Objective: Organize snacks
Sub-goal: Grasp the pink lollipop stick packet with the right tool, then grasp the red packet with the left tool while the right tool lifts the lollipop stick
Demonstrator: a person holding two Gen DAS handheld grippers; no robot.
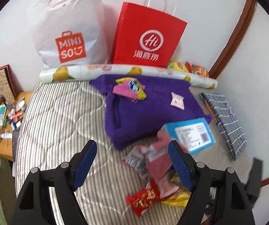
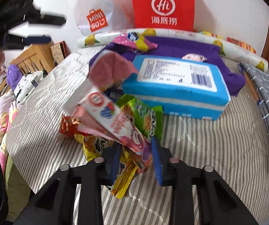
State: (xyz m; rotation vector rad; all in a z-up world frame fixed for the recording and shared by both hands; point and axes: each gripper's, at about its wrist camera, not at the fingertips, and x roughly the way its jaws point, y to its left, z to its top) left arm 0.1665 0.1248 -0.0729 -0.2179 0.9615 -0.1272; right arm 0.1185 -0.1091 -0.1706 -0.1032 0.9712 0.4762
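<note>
- Snack packets (image 2: 104,123) lie in a loose heap on the striped bed (image 2: 219,150), just in front of a blue tissue pack (image 2: 175,86).
- Right tool (image 2: 136,155): its blue pads are pinched on the lower end of a pink-and-white packet (image 2: 115,120), with yellow foil wrappers (image 2: 123,180) beneath.
- Left tool (image 1: 132,165): its fingers stand wide apart and hold nothing, poised above the bed at the left edge of the heap.
- A purple towel (image 1: 149,116) behind the heap carries two more small packets (image 1: 130,90).
- A red paper bag (image 1: 147,37) and a white plastic bag (image 1: 68,33) stand against the wall.
</note>
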